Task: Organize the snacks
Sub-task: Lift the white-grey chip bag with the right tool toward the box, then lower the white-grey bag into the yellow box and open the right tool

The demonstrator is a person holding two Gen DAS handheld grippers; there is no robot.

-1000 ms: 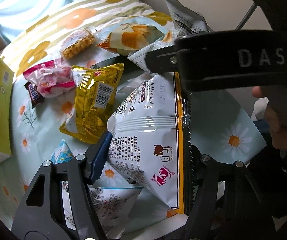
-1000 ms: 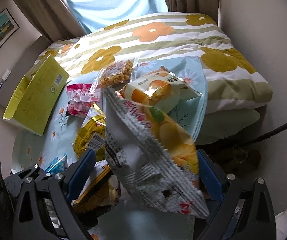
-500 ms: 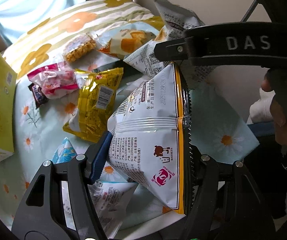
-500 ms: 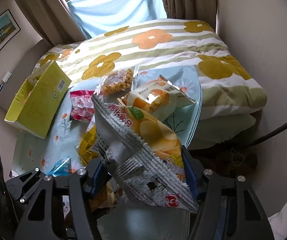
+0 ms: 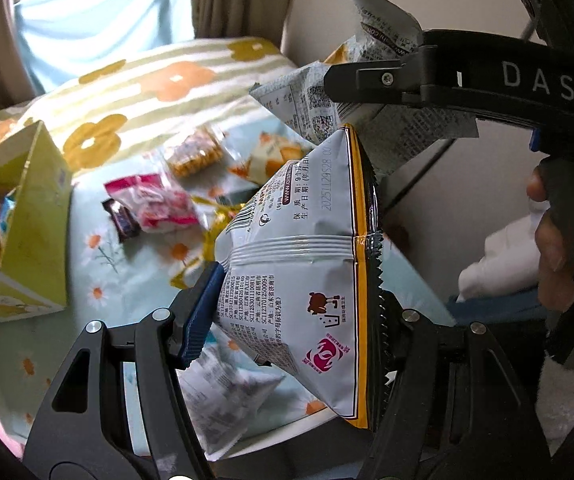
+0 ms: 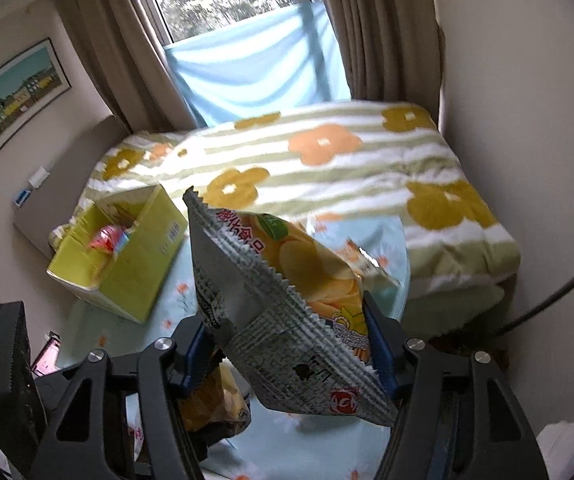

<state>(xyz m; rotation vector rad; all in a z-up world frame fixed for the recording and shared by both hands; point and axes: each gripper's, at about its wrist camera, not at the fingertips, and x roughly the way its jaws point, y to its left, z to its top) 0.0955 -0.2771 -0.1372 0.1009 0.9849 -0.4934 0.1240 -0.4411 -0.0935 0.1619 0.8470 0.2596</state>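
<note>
**Both grippers loaded: one snack bag each, held above the bed**

Left wrist view. The left gripper (image 5: 295, 300) has its jaws closed on a white snack bag (image 5: 299, 264) with an orange edge and a serrated seal. The bag stands between the blue pads (image 5: 201, 312), printed back panel toward the camera, raised off the bed. Behind and above it, the right gripper (image 5: 439, 80) crosses the upper right of the frame, clamped on a grey chip bag (image 5: 319, 100). On the daisy-print sheet (image 5: 91, 260) lie loose snacks: a pink packet (image 5: 155, 206), a dark candy bar (image 5: 121, 220) touching its left side, a clear pack of yellow pieces (image 5: 195, 152), and an orange-and-white bag (image 5: 275, 156) partly hidden by the white bag. A grey-white packet (image 5: 227, 396) lies below the left jaw. A yellow-green box (image 5: 35, 220) stands open at the left, with wrapped snacks inside.

Right wrist view. The right gripper (image 6: 287, 344) has its jaws closed on the grey chip bag (image 6: 287, 288), which shows potato chips on its orange face and tilts up to the left. A yellow bag (image 6: 211, 400) sits low beside the left jaw. The yellow-green box (image 6: 135, 272) stands to the left on the bed, open side up, a red packet (image 6: 107, 238) inside. A striped flower-print quilt (image 6: 327, 168) covers the far half of the bed.
</note>
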